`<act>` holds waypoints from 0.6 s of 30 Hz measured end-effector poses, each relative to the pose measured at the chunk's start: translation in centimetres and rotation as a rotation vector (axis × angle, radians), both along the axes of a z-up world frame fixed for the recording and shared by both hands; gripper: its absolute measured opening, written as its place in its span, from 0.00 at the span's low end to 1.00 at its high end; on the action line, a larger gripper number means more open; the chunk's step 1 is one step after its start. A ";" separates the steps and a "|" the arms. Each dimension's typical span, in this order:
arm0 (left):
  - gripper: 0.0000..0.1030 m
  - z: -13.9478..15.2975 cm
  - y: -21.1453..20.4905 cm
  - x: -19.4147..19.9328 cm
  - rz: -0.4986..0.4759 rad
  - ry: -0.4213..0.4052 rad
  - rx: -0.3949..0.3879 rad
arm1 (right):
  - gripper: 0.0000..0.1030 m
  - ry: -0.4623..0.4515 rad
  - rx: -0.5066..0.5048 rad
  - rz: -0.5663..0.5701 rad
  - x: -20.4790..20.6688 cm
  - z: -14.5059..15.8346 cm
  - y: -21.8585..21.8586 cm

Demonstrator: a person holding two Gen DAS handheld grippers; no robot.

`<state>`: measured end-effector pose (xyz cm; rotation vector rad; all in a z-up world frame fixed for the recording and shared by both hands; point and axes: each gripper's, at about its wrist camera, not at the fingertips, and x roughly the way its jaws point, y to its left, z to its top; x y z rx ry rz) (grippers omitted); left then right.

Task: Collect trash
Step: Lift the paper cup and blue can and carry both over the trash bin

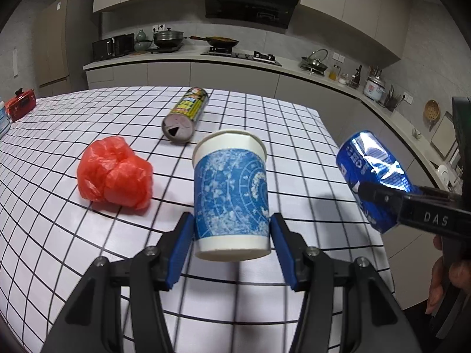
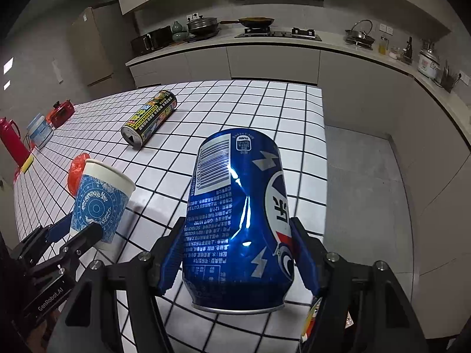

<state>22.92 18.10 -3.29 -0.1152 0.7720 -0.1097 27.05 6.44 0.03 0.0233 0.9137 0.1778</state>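
A white paper cup (image 1: 231, 182) with a blue patterned sleeve hangs upright just above the checked table (image 1: 265, 117), my left gripper (image 1: 232, 220) shut on its lower part. My right gripper (image 2: 237, 226) is shut on a dented blue drink can (image 2: 235, 206), held off the table's right side. In the left wrist view the blue can (image 1: 371, 170) is at the right; in the right wrist view the cup (image 2: 98, 203) is at the left. A crumpled red plastic bag (image 1: 114, 173) and a yellow-green can (image 1: 185, 114) on its side lie on the table.
A red pot (image 1: 22, 104), a red flask (image 2: 11, 141) and a white tub (image 2: 39, 131) stand at the table's far left. Grey floor (image 2: 362, 176) lies right of the table edge. A kitchen counter (image 2: 265, 44) runs behind. A person's hand (image 1: 447, 276) holds the right gripper.
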 end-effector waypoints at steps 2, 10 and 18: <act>0.53 0.2 -0.8 -0.3 -0.003 -0.003 0.001 | 0.67 -0.002 0.000 -0.004 -0.6 0.1 -0.7; 0.53 0.9 -4.0 -1.7 -0.019 -0.011 0.009 | 0.67 -0.010 -0.003 -0.011 -2.8 0.4 -3.2; 0.53 1.3 -7.1 -3.2 -0.038 -0.016 0.016 | 0.67 -0.013 0.003 -0.023 -5.0 0.7 -6.4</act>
